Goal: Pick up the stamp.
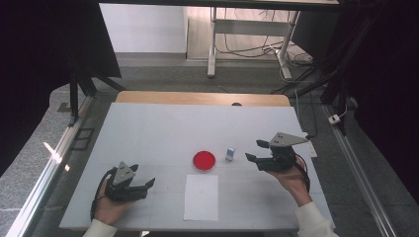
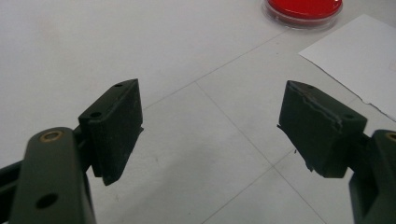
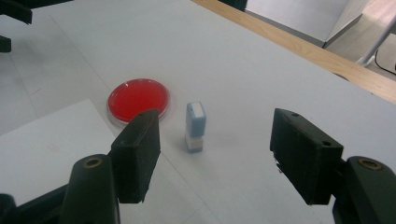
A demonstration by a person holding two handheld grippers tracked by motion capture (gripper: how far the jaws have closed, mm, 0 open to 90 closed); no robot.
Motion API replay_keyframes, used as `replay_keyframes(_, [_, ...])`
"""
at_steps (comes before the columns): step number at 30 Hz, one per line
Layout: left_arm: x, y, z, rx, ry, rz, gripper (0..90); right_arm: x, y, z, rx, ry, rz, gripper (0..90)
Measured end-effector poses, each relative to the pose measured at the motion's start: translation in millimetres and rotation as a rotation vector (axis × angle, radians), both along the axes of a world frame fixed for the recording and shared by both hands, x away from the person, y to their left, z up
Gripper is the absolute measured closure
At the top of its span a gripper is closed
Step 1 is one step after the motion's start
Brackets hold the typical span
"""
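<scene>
– How many things lie on the white table (image 1: 148, 133), counted?

– Three. One round red dish with a clear rim (image 1: 204, 160), one small upright block, light blue above and white below (image 1: 230, 153), and one white rectangular sheet of paper (image 1: 201, 196). Add two black two-jaw grippers, one in each hand.

– How does the right gripper (image 1: 253, 150) stand?

– Its jaws are spread wide with nothing between them. In the right gripper view the block (image 3: 194, 126) stands upright ahead of the gap between the jaws, nearer the left jaw and clear of both. The dish (image 3: 138, 99) lies just beyond that left jaw's tip, beside the block but not touching it. The paper (image 3: 44, 149) lies to the left of the left jaw.

– And the left gripper (image 1: 146, 187)?

– Also spread wide and empty, low over the bare table. In its own view (image 2: 210, 121), the dish (image 2: 303, 10) sits well ahead and to the right, and a corner of the paper (image 2: 359, 56) lies ahead of the right jaw.

– Are the grippers close together?

– No, well apart; the paper and dish lie between them.
</scene>
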State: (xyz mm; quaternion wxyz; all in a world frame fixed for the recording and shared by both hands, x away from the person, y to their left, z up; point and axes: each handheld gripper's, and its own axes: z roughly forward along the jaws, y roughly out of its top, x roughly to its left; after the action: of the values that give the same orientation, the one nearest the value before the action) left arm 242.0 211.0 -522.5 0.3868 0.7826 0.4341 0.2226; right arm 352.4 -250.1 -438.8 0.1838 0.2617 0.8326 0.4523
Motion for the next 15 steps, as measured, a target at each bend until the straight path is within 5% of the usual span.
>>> replay_keyframes(15, [1.0, -1.2, -1.3, 0.004, 0.005, -0.006, 21.7, 18.8, 25.2, -0.3, -0.059, 0.031, 0.053, 33.1])
